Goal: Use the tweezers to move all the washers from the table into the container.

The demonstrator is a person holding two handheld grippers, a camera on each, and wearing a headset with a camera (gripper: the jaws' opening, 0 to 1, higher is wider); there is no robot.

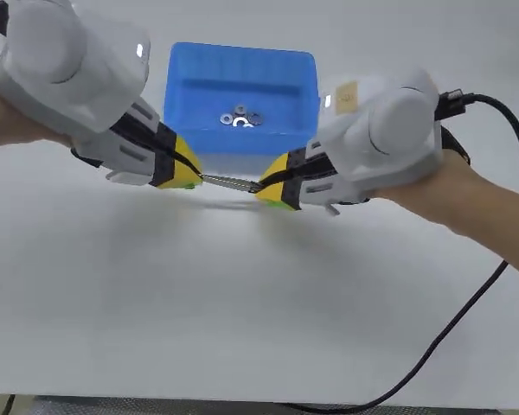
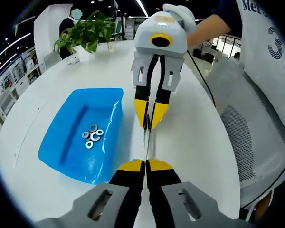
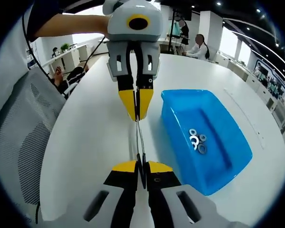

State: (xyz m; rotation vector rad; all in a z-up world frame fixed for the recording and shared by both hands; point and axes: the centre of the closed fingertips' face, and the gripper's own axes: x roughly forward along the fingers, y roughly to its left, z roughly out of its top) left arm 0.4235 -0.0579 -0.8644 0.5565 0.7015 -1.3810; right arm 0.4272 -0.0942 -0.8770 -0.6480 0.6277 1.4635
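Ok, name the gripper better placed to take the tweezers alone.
Right, narrowly. The left gripper and right gripper are each shut on an end of the tweezers, but the right sits before the bin's middle, the left by its corner.

Open-plan office, white table [image 2: 204, 142], mesh chair [image 2: 249, 137], potted plant [image 2: 85, 33], ceiling strip lights [image 2: 143, 6]

Smooth, matt white table [image 1: 242, 303]. Glossy, slightly see-through blue plastic container [image 1: 242, 59]. Small washers [image 1: 240, 118] of shiny silver metal. Thin tweezers [image 1: 229, 181] of bright bare metal. Left gripper [image 1: 195, 175] and right gripper [image 1: 264, 188] have matt pale grey plastic shells, with smooth yellow and black plastic tips.
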